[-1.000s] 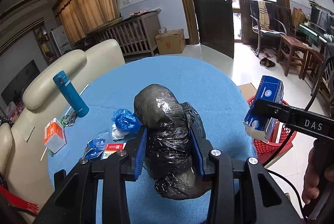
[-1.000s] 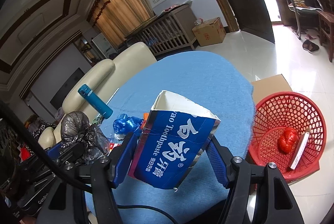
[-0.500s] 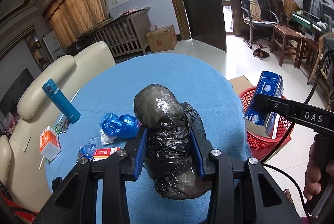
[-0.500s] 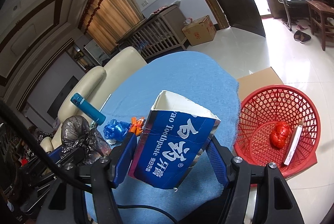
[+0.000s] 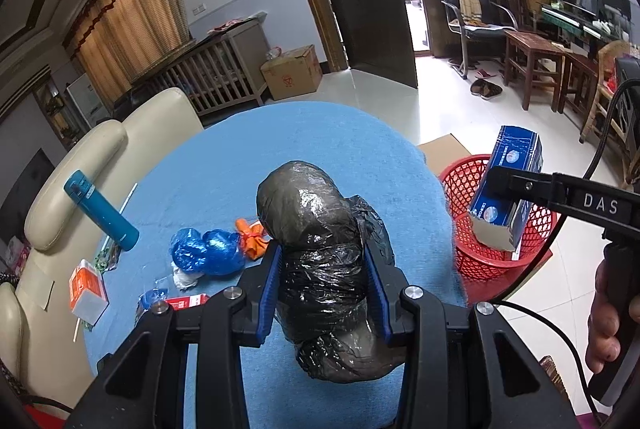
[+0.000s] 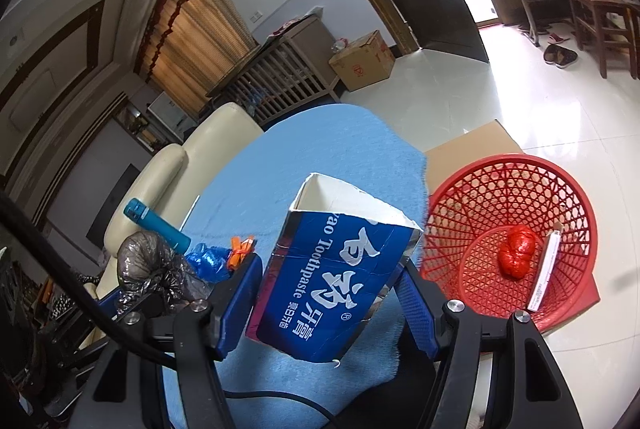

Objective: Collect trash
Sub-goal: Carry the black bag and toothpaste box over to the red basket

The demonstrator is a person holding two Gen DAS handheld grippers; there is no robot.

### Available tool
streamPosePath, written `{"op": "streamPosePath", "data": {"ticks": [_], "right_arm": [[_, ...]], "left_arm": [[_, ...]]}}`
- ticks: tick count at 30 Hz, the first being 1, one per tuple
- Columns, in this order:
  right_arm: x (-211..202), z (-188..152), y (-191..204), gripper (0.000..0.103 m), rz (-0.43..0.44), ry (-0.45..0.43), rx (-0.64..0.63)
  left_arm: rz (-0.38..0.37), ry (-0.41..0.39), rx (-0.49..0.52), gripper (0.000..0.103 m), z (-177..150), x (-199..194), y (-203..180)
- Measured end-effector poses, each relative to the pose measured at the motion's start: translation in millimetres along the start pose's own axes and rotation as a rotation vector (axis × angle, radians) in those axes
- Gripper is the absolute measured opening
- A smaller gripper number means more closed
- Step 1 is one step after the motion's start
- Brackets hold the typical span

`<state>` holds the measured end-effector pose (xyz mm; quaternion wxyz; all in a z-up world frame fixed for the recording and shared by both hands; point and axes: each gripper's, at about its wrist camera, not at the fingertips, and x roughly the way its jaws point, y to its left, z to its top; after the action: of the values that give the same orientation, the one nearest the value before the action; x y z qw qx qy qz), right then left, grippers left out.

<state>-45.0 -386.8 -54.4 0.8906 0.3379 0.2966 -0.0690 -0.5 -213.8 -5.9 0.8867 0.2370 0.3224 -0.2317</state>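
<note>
My left gripper (image 5: 325,271) is shut on a black plastic trash bag (image 5: 320,241) and holds it above the blue table (image 5: 304,137). My right gripper (image 6: 328,289) is shut on a blue toothpaste box (image 6: 336,277), held over the table's right edge beside the red basket (image 6: 516,189). The same box (image 5: 506,185) shows in the left wrist view in front of the basket (image 5: 460,181). The basket holds a red bag (image 6: 518,255) and a thin box (image 6: 546,273). Blue bags (image 5: 206,251), an orange scrap (image 5: 250,239) and small wrappers (image 5: 180,303) lie on the table.
A teal flask (image 5: 102,211) and an orange-white carton (image 5: 88,291) sit on the table's left side. A cream sofa (image 5: 100,153) stands behind it. Flat cardboard (image 6: 468,145) lies on the floor under the basket. Wooden stools (image 5: 536,65) and chairs stand at the far right.
Both grippers have moved right and toward the red basket with their loads. The basket now fills more of the right wrist view. An orange scrap on the table has come into view.
</note>
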Motion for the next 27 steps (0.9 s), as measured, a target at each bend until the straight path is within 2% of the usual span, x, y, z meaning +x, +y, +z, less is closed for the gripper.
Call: {"op": "streamPosePath", "data": {"ticks": [27], "right_arm": [[-20, 13, -58, 0.070, -0.060, -0.053, 0.124]], "left_arm": [[-0.036, 0.022, 0.100, 0.042, 11, 21, -40]]}}
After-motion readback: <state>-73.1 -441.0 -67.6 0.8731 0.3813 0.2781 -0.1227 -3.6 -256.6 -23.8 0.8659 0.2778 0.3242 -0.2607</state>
